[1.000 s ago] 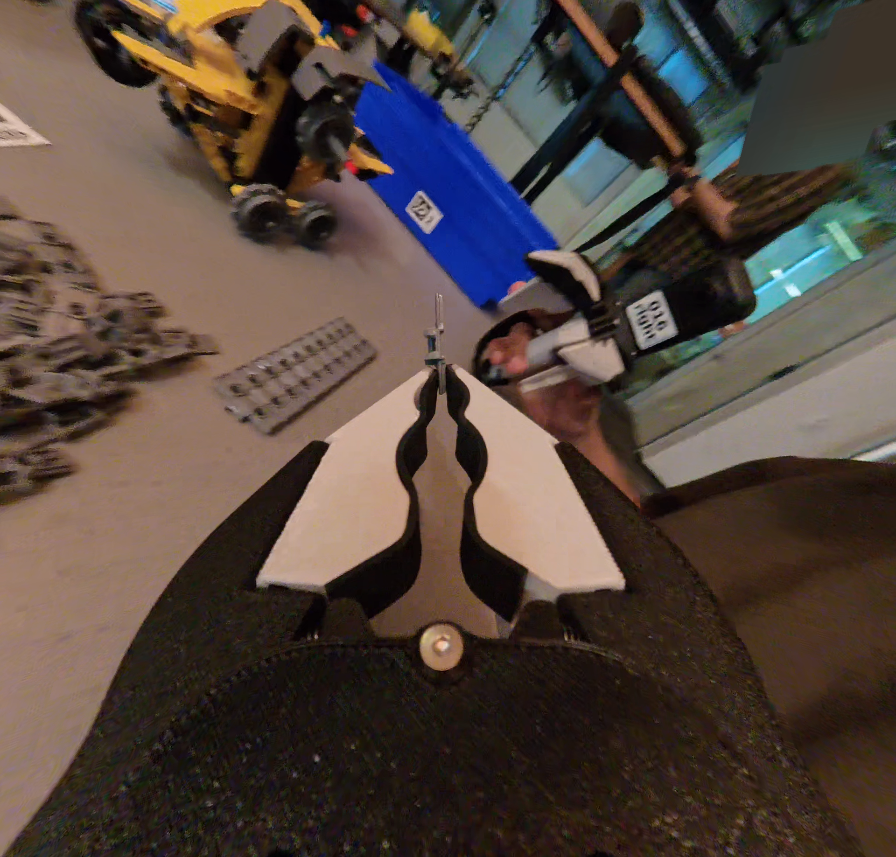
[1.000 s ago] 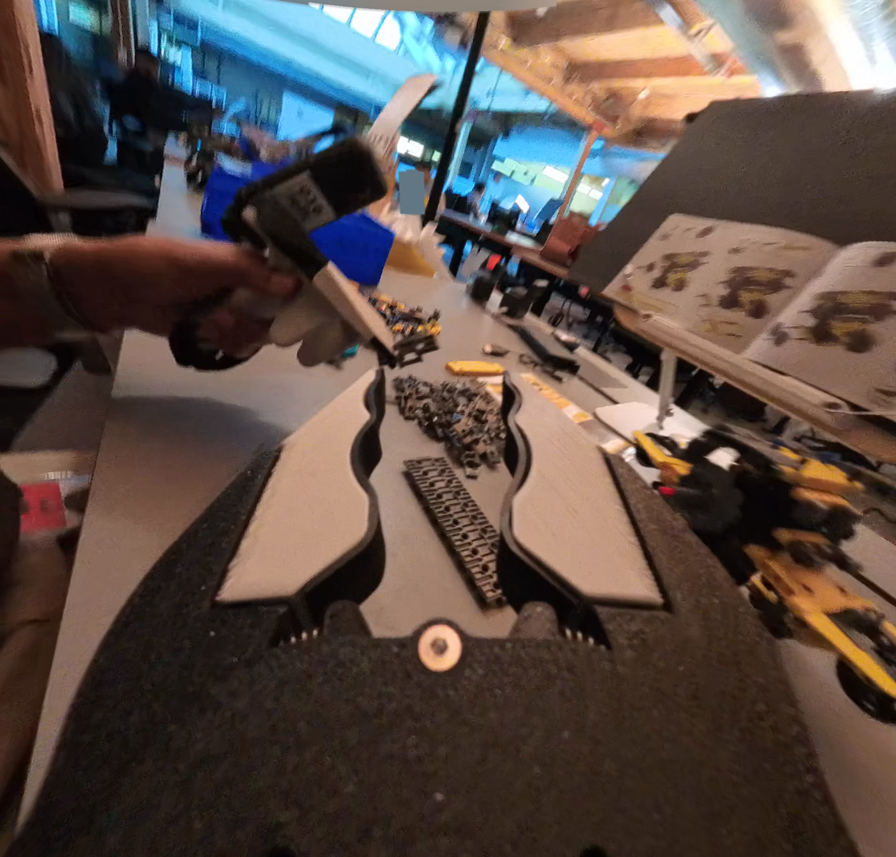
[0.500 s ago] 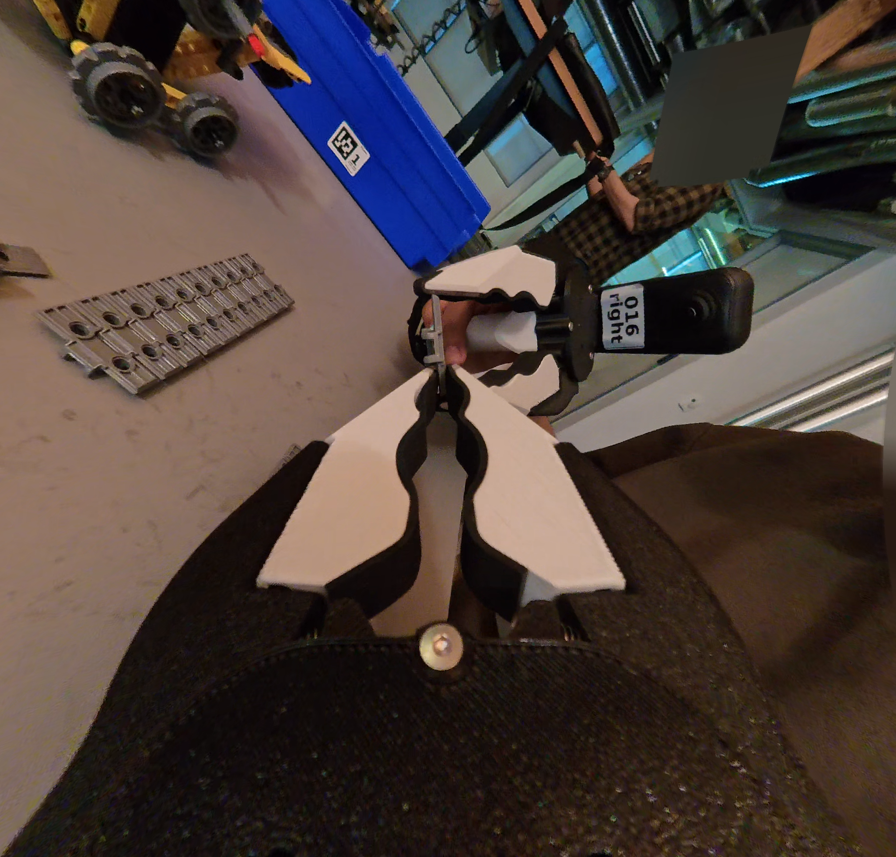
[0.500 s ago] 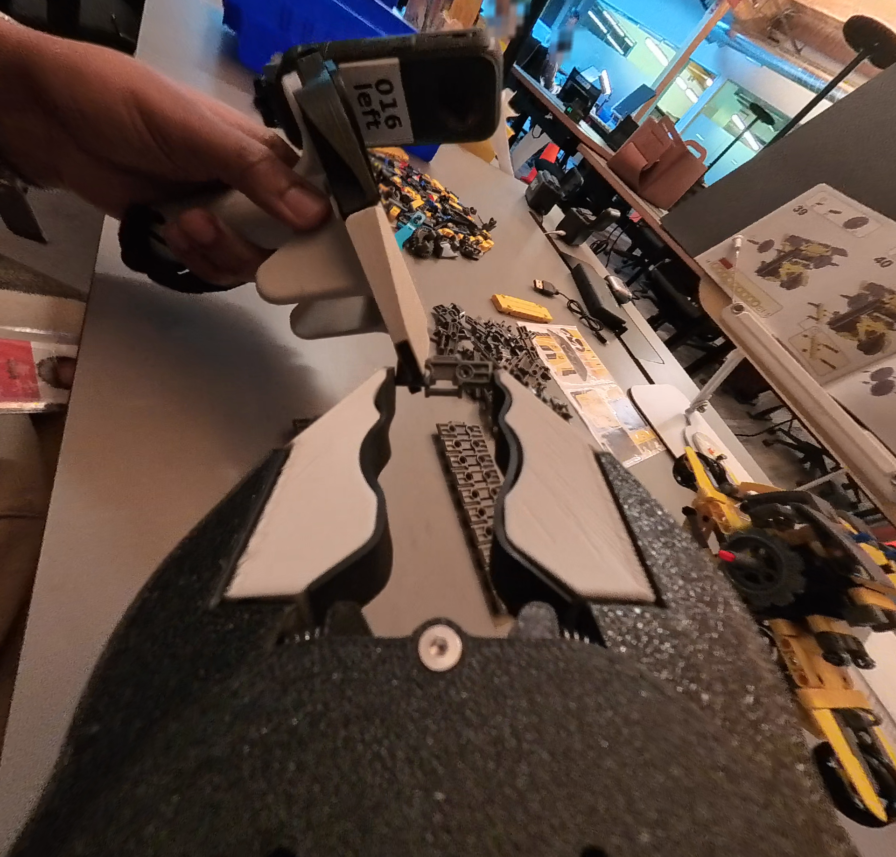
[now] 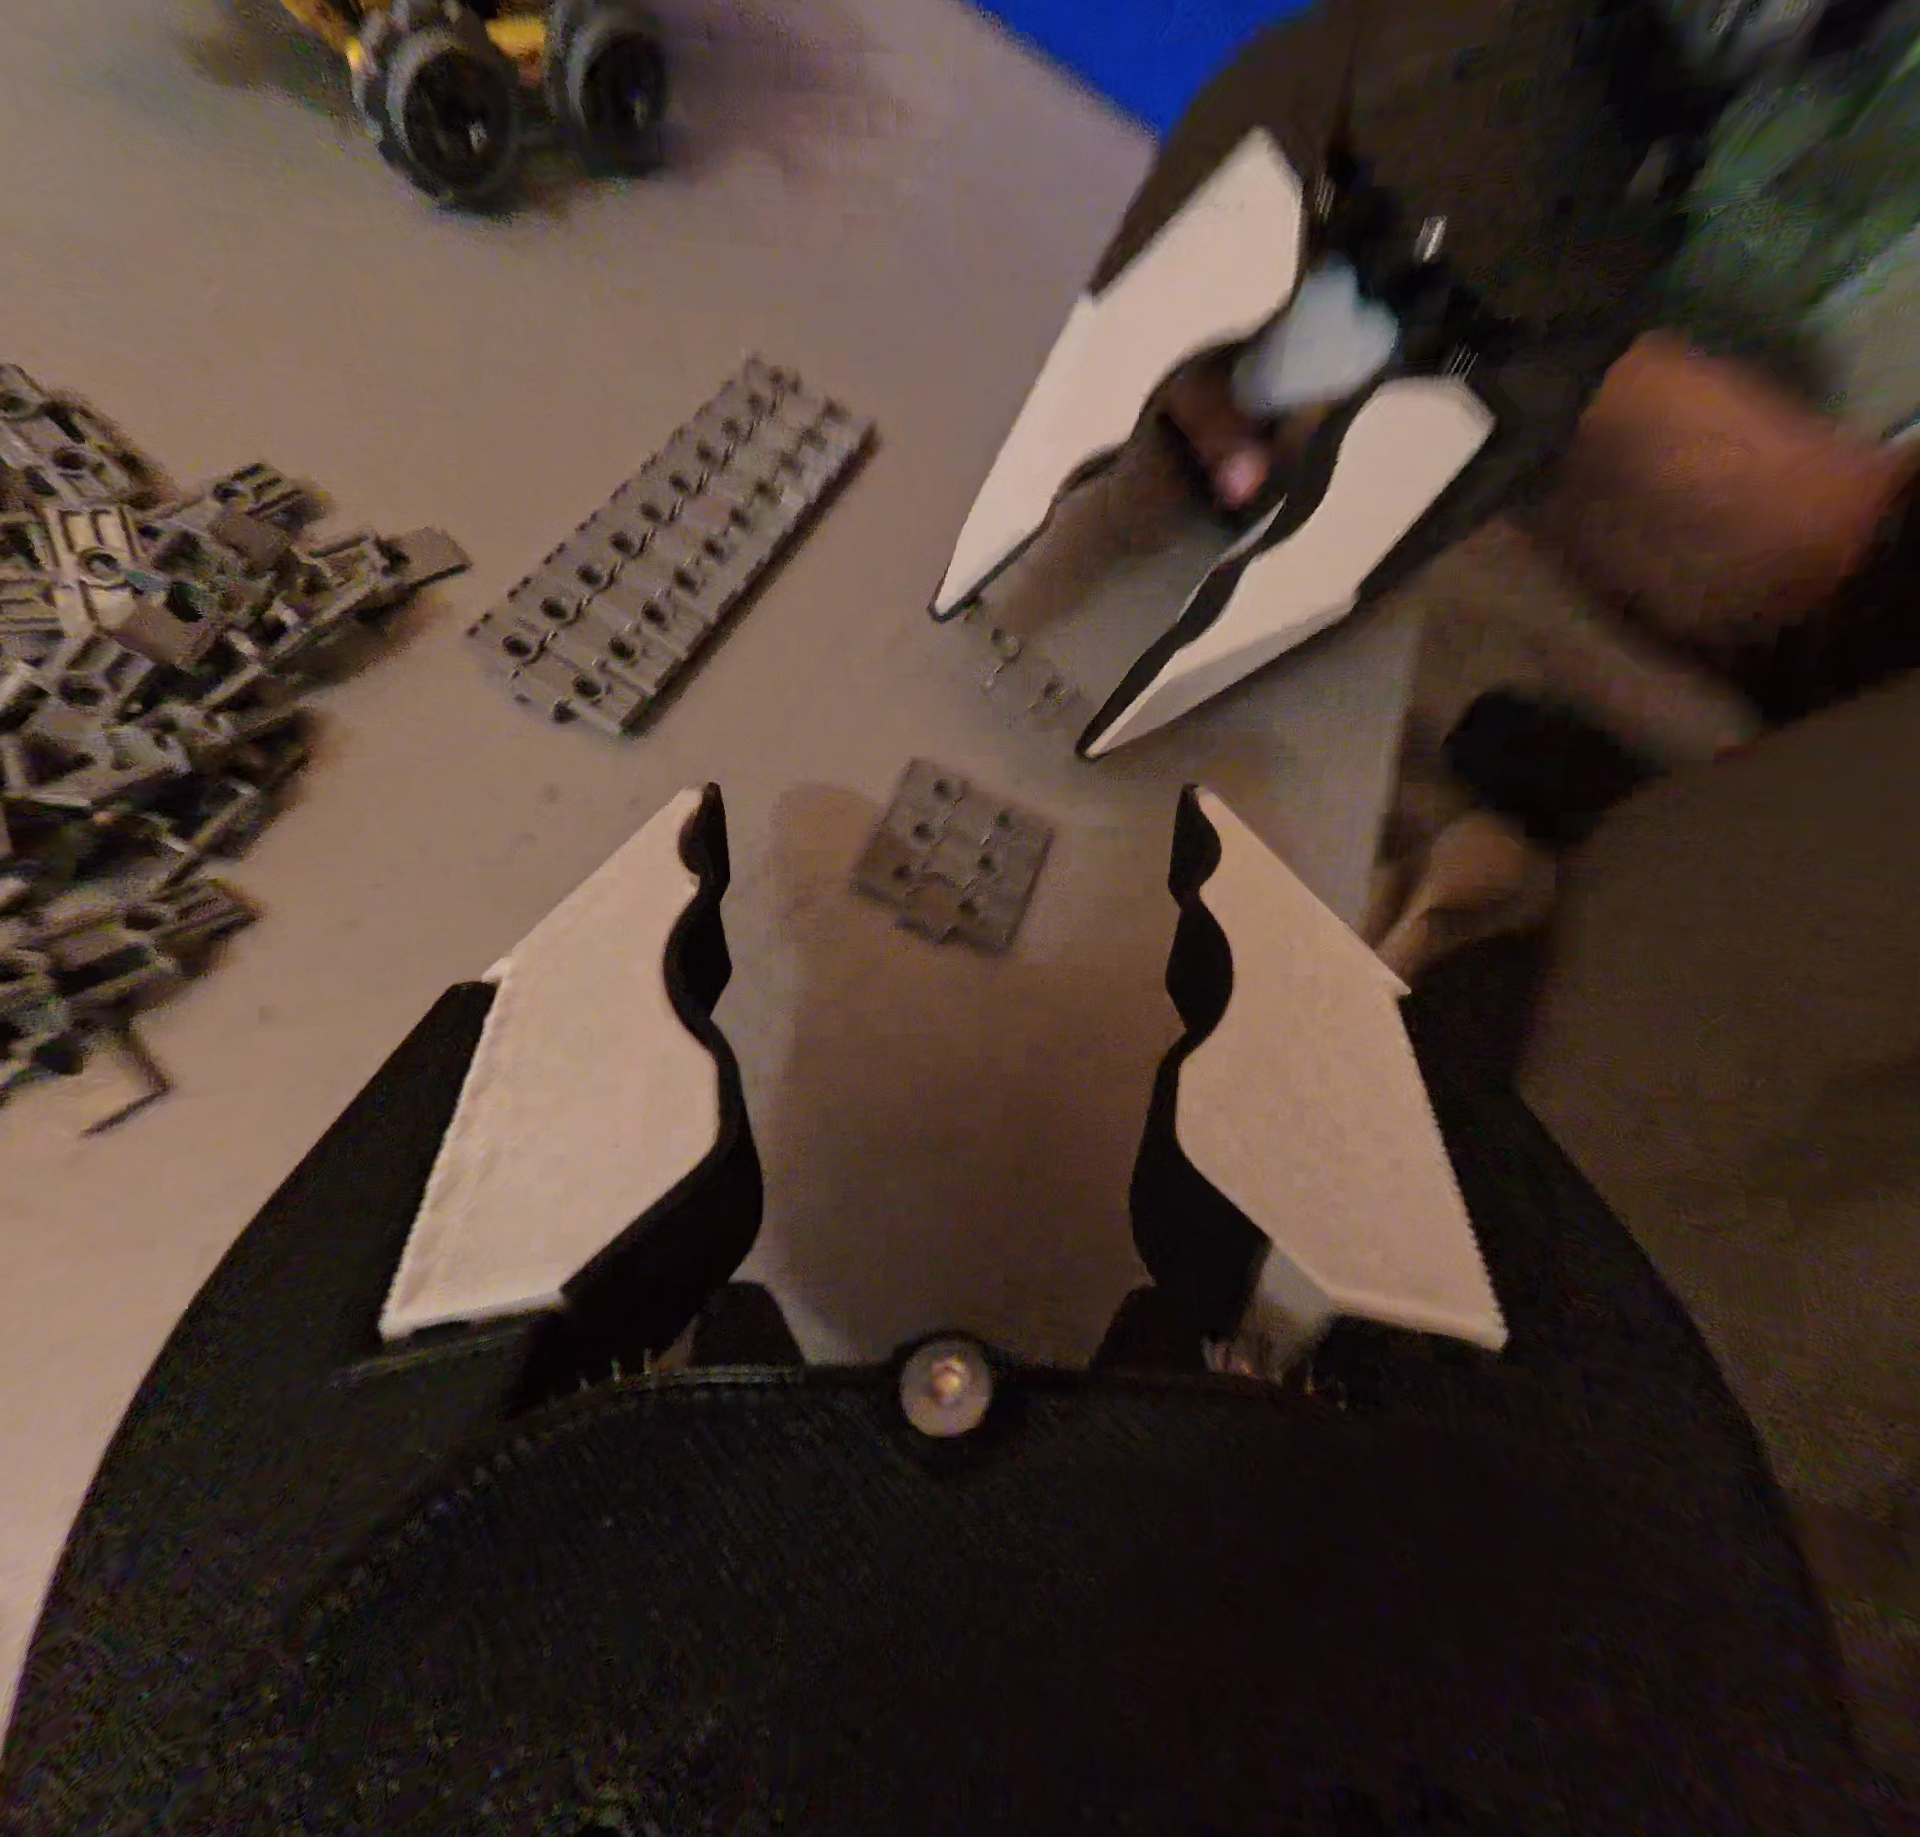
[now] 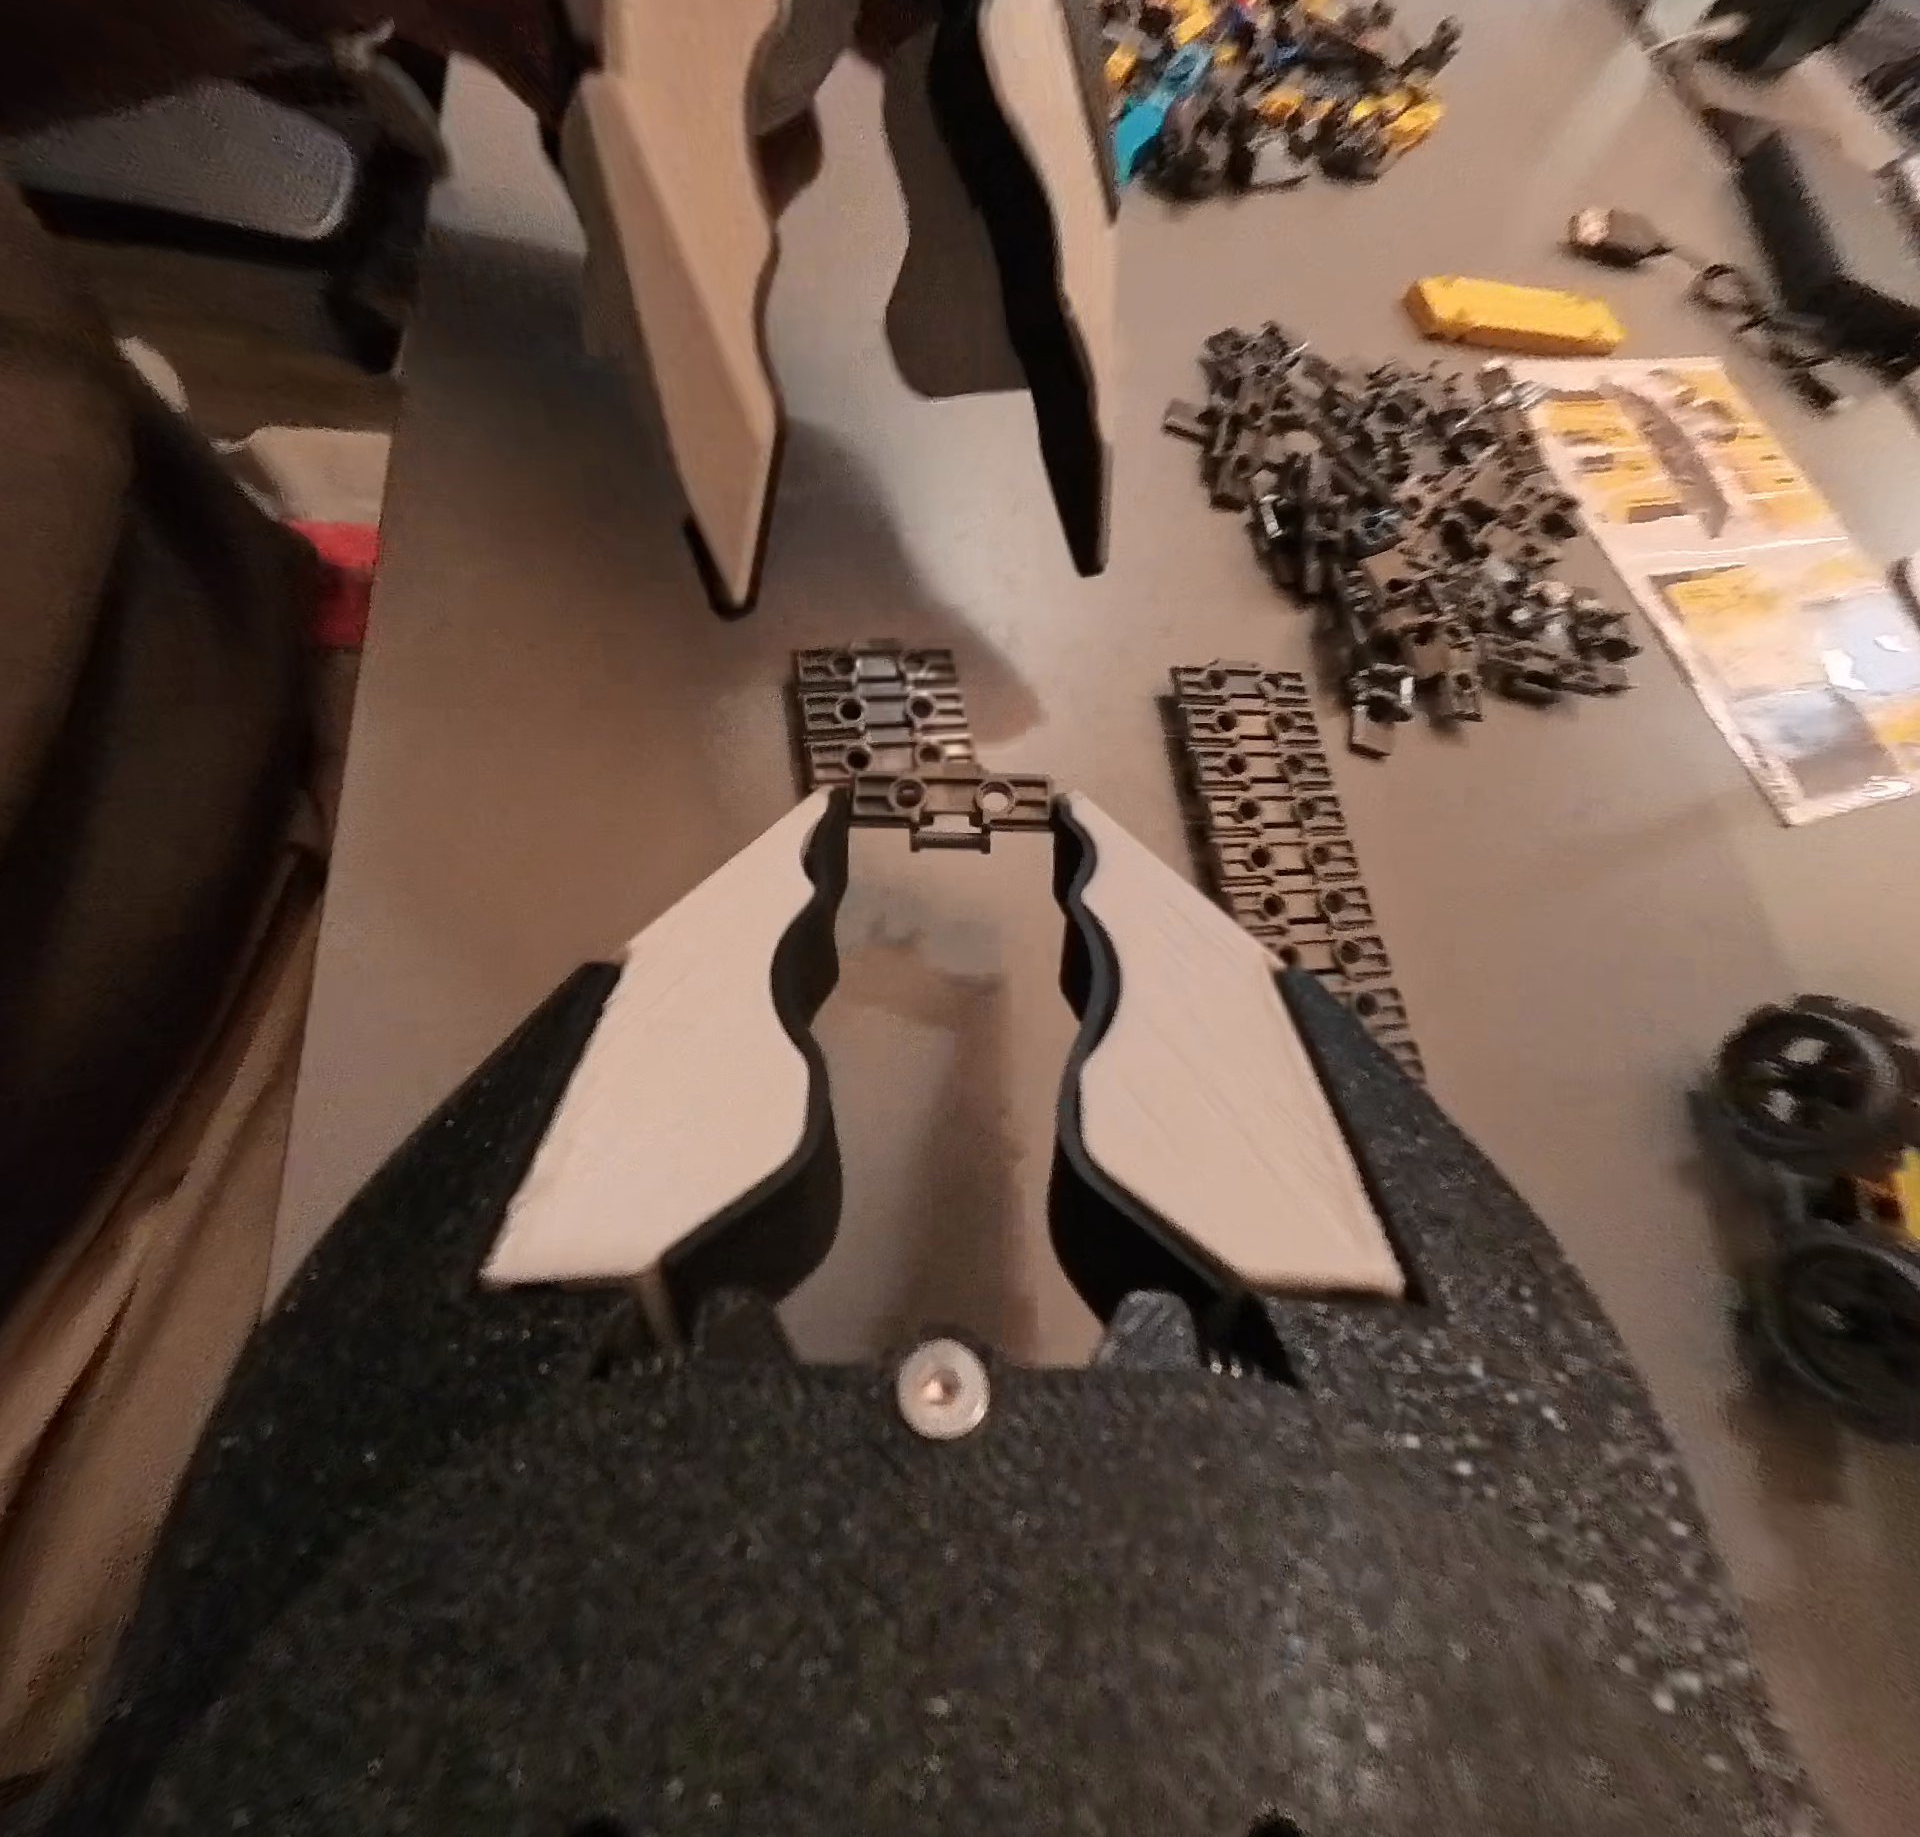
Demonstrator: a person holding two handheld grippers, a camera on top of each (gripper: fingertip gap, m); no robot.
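My left gripper [image 5: 945,800] is wide open and empty above the grey table [image 5: 312,312]. A short grey track segment [image 5: 951,857] lies flat on the table between its fingertips, apart from both pads. My right gripper [image 6: 951,800] is shut on a single dark grey track link [image 6: 951,805], held across its length at the fingertips. The link hangs just before the near end of the short segment [image 6: 883,717]. The left wrist view shows the right gripper [image 5: 1018,675] at upper right with the link between its tips. The right wrist view shows the open left gripper [image 6: 904,582] beyond the segment.
A long grey track strip [image 6: 1278,831] lies right of the short segment; it also shows in the left wrist view [image 5: 675,551]. A pile of loose grey links [image 6: 1403,520] and an instruction sheet [image 6: 1714,561] lie farther right. A yellow wheeled model [image 5: 457,104] and a blue bin [image 5: 1091,0] stand behind. The tips of one gripper are about 4 centimetres away from the tips of the other. My right tips are roughly 15 centimetres from the yellow wheeled model [image 5: 457,104]. It is also in sight in the right wrist view [image 6: 1800,1083].
My left gripper held the link and brought it between the right gripper's fingertips, which came together on it. The left gripper then opened wide and let go. Both grippers tilted down towards the short segment.
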